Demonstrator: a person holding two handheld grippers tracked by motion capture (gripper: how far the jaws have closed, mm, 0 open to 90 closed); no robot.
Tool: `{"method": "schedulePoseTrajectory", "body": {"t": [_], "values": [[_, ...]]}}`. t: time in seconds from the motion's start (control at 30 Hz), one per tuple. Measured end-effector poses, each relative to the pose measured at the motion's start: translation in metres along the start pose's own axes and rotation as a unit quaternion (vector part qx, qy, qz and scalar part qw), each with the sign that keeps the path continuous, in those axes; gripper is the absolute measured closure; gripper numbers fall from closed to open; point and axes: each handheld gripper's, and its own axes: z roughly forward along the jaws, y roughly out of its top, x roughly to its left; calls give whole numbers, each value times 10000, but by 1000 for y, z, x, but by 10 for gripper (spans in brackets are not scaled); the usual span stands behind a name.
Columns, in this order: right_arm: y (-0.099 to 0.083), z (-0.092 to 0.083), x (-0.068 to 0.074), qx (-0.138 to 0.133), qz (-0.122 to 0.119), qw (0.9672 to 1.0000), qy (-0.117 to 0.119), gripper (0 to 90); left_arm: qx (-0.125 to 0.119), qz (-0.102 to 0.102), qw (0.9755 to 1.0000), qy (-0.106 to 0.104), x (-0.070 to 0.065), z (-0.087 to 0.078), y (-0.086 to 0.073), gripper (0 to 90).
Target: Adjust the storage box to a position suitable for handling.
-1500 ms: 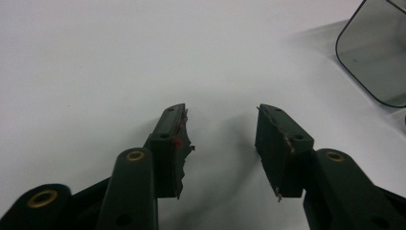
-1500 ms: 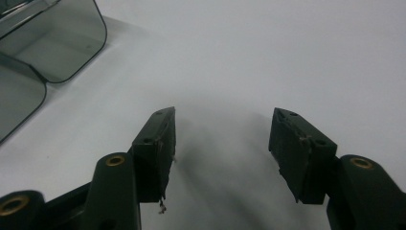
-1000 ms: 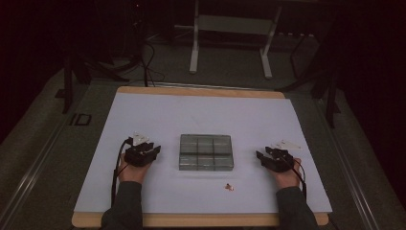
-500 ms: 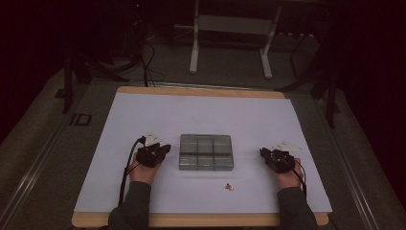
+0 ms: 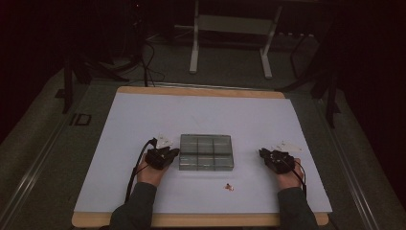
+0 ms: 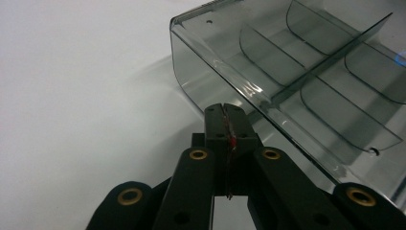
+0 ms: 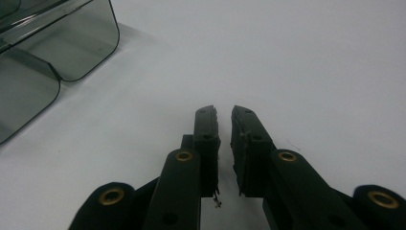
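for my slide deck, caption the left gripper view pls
Left gripper, jaws shut, at the rim of a clear divided box on the white table.

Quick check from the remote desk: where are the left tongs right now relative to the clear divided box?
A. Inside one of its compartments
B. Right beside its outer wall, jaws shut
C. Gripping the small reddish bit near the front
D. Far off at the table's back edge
B: in the left gripper view the left tongs sit with jaws pressed together next to the clear divided box, outside its wall; the high view puts them at its left side.
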Motion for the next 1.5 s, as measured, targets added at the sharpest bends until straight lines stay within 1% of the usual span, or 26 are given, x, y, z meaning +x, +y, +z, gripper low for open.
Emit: {"method": "schedulePoseTrajectory", "body": {"t": [0.13, 0.2, 0.23, 0.27, 0.33, 0.37, 0.53, 0.63, 0.67, 0.7, 0.83, 1.03, 1.5], "values": [[0, -1, 0, -12, 10, 10000, 2, 809, -13, -59, 10000, -33, 0, 0, 0, 900], [0, -1, 0, -10, 11, 10000, 2, 808, -59, -67, 9999, -115, -1, 1, 1, 899], [0, -1, 0, -7, 0, 10000, 0, 808, -59, -67, 9999, -115, -1, 1, 1, 899], [0, -1, 0, -8, -10, 10000, 1, 807, -106, -28, 9998, -161, -4, 2, 3, 899], [0, -1, 0, -10, -18, 10000, 0, 808, -109, -5, 9998, -171, -6, 3, 4, 899], [0, -1, 1, -13, -22, 10000, 6, 806, -124, 23, 9997, -223, -9, 6, 5, 899], [0, -1, 1, -25, -23, 10000, 13, 806, -145, 61, 9994, -301, -15, 10, 7, 899], [0, -1, 0, -27, -13, 10000, 13, 807, -153, 118, 9989, -416, -21, 15, 10, 899], [0, -1, 0, -27, -14, 10000, 18, 807, -153, 118, 9989, -416, -21, 15, 10, 899], [0, -1, 0, -26, -17, 10000, 19, 807, -171, 129, 9988, -447, -23, 18, 12, 899], [0, -2, 1, -26, -25, 10000, 29, 806, -161, 147, 9985, -512, -28, 24, 15, 899], [-1, -2, 0, -38, -6, 10000, 18, 807, -132, 253, 9977, -618, -35, 29, 18, 898], [-1, -4, -2, -72, 51, 10000, 6, 806, -98, 355, 9964, -761, -45, 41, 26, 897]]}}
